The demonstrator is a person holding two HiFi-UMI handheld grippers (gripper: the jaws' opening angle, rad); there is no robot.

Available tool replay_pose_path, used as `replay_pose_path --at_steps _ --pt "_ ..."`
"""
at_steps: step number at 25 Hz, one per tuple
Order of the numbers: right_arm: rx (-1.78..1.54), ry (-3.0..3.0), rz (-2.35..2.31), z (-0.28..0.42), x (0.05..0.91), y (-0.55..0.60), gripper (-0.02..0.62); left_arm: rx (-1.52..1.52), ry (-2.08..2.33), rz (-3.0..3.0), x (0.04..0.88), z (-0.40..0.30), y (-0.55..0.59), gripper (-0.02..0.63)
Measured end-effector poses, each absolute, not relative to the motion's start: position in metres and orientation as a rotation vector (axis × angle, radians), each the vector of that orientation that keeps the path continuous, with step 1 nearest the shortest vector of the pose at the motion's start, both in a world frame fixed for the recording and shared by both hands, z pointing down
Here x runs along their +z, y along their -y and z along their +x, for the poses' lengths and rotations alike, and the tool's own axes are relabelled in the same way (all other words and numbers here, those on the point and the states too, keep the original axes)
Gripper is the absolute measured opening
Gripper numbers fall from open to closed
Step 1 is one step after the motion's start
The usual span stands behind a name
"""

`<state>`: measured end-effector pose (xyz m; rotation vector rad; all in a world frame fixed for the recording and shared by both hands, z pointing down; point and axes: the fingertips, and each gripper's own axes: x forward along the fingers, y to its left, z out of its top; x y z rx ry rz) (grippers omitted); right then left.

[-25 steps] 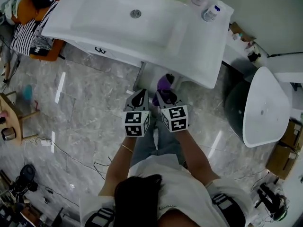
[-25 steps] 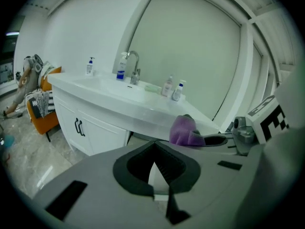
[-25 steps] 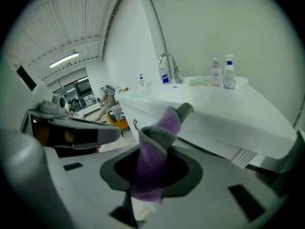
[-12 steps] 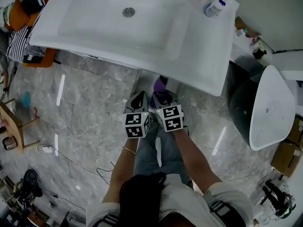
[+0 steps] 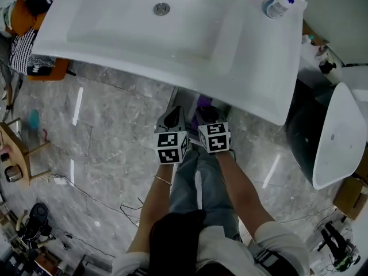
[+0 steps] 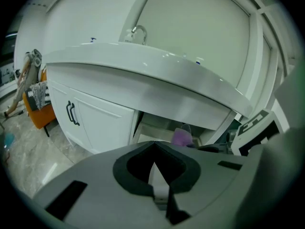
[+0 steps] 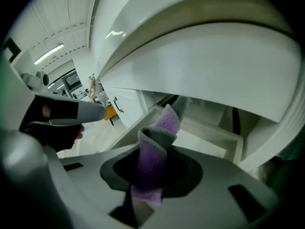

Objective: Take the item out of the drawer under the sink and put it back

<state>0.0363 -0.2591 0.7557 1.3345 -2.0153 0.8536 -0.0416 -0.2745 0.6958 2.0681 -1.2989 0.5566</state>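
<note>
Since a second ago you have brought both grippers down and in toward the sink (image 5: 253,62), so the cloth now sits right at its front edge instead of out over the floor.

Your right gripper (image 5: 207,115) is clamped on the purple and grey cloth (image 7: 157,142), which sticks up out of the jaws. It hangs just above the open drawer (image 7: 205,132), not yet inside it. Your left gripper (image 5: 171,119) has its jaws closed with nothing between them.

This looks like the return leg: the cloth is out and is going back in. Next you would need to duck the cloth under the sink's edge, lower it onto the drawer floor, and only then spread the jaws.

The count: one cloth, one open drawer, two grippers, one sink.
</note>
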Motion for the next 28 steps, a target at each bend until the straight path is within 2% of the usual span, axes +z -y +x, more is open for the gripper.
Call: replay_pose_path --at_steps 20,24,26,28 --pt "0.992 1.948 1.174 0.031 0.822 0.271 0.129 0.574 1.266 2.032 0.736 -0.028 0.290 0.003" --pt "0.971 1.976 1.154 0.028 0.816 0.271 0.168 0.581 1.262 2.046 0.735 -0.028 0.290 0.003" --pt "0.993 1.991 1.163 0.027 0.810 0.269 0.228 0.574 1.267 2.041 0.734 -0.031 0.289 0.003" --pt "1.021 2.001 1.170 0.026 0.804 0.267 0.253 0.559 1.274 2.023 0.733 -0.035 0.288 0.003"
